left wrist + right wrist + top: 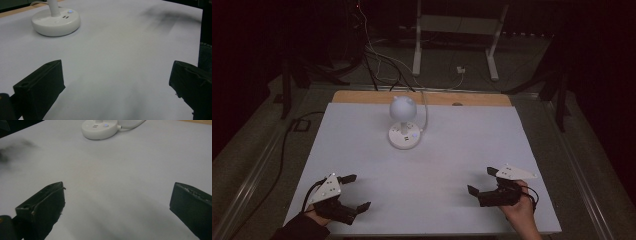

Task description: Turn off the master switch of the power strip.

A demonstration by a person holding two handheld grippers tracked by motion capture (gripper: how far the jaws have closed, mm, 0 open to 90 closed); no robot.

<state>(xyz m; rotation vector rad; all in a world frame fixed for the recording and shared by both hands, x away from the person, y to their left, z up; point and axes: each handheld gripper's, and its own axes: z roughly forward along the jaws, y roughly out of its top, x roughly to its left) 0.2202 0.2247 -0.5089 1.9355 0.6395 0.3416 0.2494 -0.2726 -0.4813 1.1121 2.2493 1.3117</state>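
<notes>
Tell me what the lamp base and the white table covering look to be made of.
Lamp base: likely moulded plastic, smooth white, softly glossy, with rounded edges and small sockets cut in. Table covering: thin matte sheet, perhaps paper or board, flat with a crisp edge over the wooden strip.

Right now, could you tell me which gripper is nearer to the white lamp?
Left, marginally. The left gripper sits at the near left of the lamp; the right gripper sits near right, slightly farther off. Both are open, well short of it.
</notes>
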